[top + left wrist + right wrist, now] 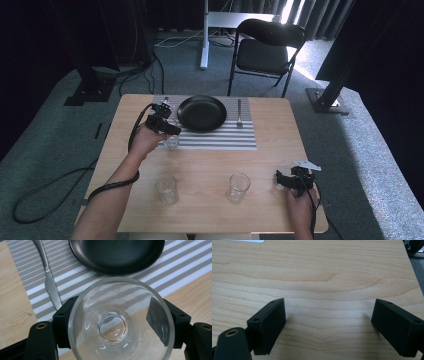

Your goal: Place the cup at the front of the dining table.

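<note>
A: Left gripper (pixel 117 322) pinching a glass (pixel 120 320) at the placemat's (pixel 220 140) front-left corner, seven o'clock of the black plate (pixel 202 113).

B: Right gripper (pixel 328 327) spread, empty. Probably mid-setting; two glasses (pixel 166 189) unplaced at six o'clock.

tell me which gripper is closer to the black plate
Left. The left gripper sits at the placemat's near left corner, just beside the black plate, shut on a glass. The right gripper rests open at the table's near right edge, far away.
</note>
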`<state>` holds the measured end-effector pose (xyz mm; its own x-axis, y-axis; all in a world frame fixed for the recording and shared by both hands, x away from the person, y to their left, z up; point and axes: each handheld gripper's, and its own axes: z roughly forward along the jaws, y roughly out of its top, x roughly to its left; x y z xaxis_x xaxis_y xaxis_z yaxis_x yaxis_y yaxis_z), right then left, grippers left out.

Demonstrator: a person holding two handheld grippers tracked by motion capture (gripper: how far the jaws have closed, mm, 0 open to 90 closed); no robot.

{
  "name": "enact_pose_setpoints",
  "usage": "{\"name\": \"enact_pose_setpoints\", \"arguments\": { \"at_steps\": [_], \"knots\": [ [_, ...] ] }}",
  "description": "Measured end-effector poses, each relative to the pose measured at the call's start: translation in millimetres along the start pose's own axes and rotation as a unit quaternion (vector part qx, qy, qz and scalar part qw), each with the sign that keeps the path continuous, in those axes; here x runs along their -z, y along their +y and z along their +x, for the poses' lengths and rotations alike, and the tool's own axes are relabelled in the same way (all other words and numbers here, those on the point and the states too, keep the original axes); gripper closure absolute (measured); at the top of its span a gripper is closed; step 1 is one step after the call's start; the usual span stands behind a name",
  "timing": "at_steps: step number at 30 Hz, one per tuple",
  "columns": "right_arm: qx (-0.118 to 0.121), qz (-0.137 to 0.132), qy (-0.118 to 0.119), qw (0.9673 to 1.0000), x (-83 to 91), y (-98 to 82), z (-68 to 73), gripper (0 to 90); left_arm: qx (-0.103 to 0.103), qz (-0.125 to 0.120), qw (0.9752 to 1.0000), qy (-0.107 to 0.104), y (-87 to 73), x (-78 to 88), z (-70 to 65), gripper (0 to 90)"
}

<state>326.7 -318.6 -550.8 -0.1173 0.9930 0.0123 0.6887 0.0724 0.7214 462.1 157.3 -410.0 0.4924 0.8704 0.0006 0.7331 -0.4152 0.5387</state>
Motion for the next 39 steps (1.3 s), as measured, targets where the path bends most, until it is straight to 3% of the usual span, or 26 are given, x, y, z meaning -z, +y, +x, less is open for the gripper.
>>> {"name": "enact_pose_setpoints", "arguments": {
  "at_steps": [10,13,18,24,27,39],
  "knots": [
    [0.000,0.000,0.000,1.0000,0.0,0.0,0.0,11.7,0.002,-0.002,0.9999,0.015,12.2,-11.6,11.4,28.8],
    [0.000,0.000,0.000,1.0000,0.0,0.0,0.0,11.7,0.011,0.005,0.9999,0.011,15.2,-16.0,15.2,28.8],
    [0.000,0.000,0.000,1.0000,0.0,0.0,0.0,11.7,0.007,0.018,0.9997,0.015,18.5,-25.8,17.8,28.8],
    [0.000,0.000,0.000,1.0000,0.0,0.0,0.0,11.7,0.005,0.018,0.9997,0.016,23.1,-31.7,22.5,28.8],
    [0.000,0.000,0.000,1.0000,0.0,0.0,0.0,11.7,0.017,0.019,0.9996,0.015,24.9,-36.1,27.8,28.8],
    [0.000,0.000,0.000,1.0000,0.0,0.0,-0.1,11.7,0.028,0.018,0.9994,0.013,29.5,-52.4,37.0,28.8]
  ]
}}
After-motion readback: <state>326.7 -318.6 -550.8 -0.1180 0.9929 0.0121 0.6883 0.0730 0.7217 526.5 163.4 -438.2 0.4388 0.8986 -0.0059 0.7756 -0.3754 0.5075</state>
